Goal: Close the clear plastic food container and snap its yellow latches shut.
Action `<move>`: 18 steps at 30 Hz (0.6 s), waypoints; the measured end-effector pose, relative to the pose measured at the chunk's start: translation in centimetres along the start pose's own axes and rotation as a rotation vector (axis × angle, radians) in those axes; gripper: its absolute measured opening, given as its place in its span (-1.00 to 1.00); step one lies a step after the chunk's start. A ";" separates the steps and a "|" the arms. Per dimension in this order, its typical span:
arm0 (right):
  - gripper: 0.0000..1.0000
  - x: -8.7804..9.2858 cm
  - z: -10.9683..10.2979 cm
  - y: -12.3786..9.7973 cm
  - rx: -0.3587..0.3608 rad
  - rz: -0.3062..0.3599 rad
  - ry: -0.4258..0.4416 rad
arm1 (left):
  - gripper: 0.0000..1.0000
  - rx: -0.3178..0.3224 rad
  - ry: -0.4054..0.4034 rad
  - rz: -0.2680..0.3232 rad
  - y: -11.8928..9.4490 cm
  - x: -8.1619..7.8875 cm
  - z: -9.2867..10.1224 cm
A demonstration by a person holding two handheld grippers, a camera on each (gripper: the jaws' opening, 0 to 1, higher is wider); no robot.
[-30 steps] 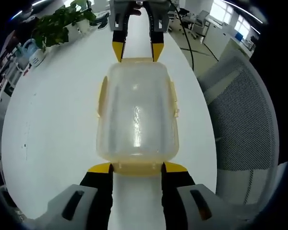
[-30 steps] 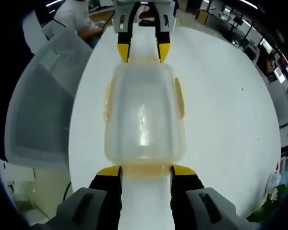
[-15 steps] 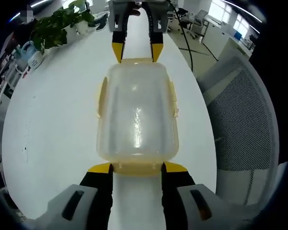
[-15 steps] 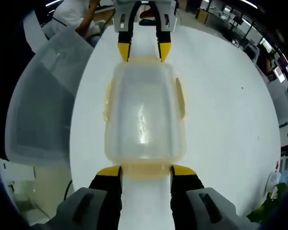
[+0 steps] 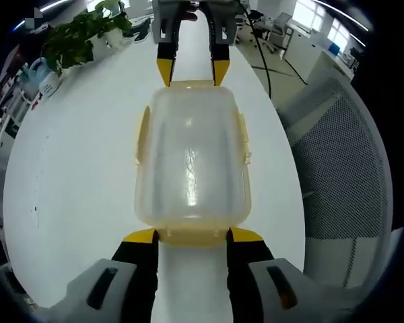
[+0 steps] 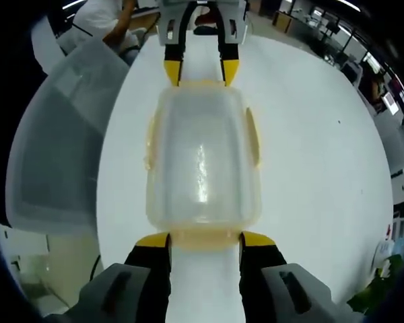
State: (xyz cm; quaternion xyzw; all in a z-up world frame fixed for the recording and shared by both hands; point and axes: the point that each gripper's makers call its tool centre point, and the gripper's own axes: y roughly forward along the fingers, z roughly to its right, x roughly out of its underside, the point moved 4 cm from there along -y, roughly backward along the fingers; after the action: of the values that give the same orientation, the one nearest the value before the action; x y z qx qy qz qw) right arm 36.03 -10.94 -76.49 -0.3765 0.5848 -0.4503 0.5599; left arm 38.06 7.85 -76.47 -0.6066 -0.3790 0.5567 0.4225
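Container (image 5: 192, 158) axis: lengthwise between both claws, on white desk (image 5: 74, 168).
Left claw (image 5: 192, 235): open, astride near end latch (touching).
Right claw (image 6: 205, 239): open, opposite end, equally close.

No text, label, brand, number or sign can be read in either view

Bright, even overhead light, a glare streak on the container lid (image 5: 190, 176), sharp centres, fisheye-bent edges.
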 end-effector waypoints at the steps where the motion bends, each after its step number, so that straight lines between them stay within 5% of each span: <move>1: -0.24 0.0 0.0 0.0 0.000 0.000 0.001 | -0.21 -0.001 0.000 -0.001 0.0 0.0 0.0; 18: -0.18 -0.1 0.1 -0.6 -0.006 0.003 0.034 | -0.15 -0.015 0.015 -0.001 -0.5 -0.2 0.0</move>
State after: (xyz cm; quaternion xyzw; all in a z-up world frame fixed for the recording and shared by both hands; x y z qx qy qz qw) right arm 36.08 -11.08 -75.91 -0.3694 0.5964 -0.4538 0.5494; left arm 38.08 7.87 -75.95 -0.6139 -0.3801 0.5490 0.4211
